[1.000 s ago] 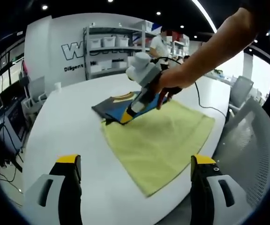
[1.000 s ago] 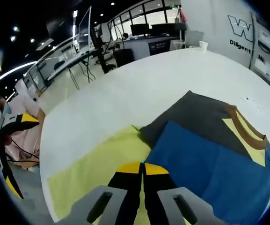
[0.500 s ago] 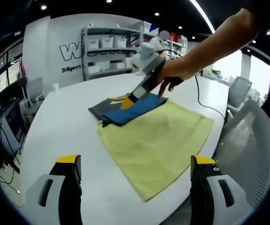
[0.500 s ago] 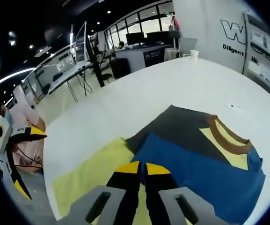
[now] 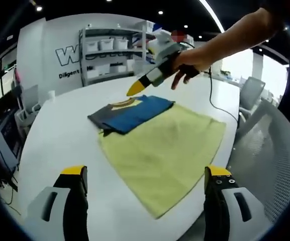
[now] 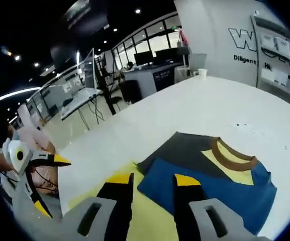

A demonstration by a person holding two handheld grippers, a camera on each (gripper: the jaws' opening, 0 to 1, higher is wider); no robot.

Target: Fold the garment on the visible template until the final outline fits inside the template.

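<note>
The folded garment (image 5: 129,113) lies on the white table (image 5: 59,145), overlapping the far left corner of the yellow template (image 5: 165,150). The right gripper (image 6: 152,182) hangs above the garment's near edge with its jaws a little apart and nothing between them. The left gripper (image 5: 143,173) sits wide open at the near edge of the table, well apart from the garment, holding nothing.
</note>
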